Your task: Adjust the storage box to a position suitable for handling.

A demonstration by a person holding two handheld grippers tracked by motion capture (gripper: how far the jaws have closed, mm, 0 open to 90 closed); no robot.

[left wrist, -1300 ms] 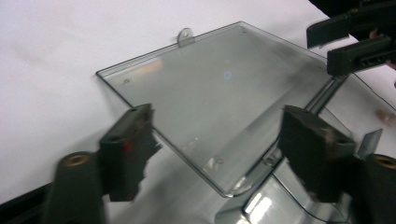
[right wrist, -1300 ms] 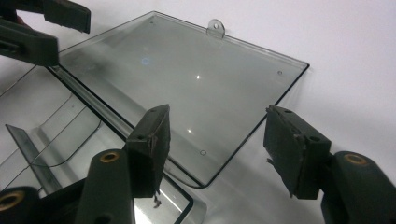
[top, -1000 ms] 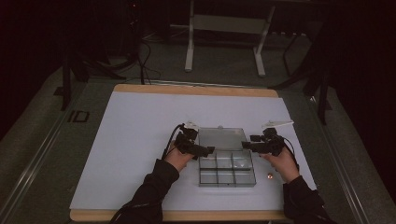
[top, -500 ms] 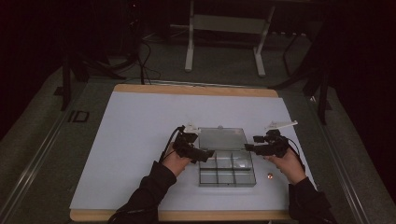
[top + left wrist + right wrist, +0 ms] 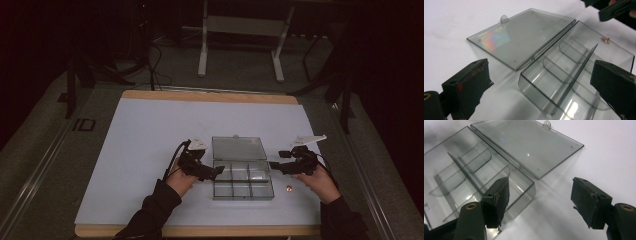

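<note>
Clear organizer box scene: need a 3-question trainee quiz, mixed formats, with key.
1. True or false: the lid of the clear compartment box lies flat open on the table.
2. Multiple choice: the small copper-coloured object is (A) in a compartment, (B) on the table outside the box, on the right gripper's side, (C) clamped in the left gripper.
3. Fill in: the left gripper and the right gripper both have their jaws ____.

Key
1. True; it is folded back on its hinge, away from the person.
2. B.
3. Open, with nothing between them.
</note>
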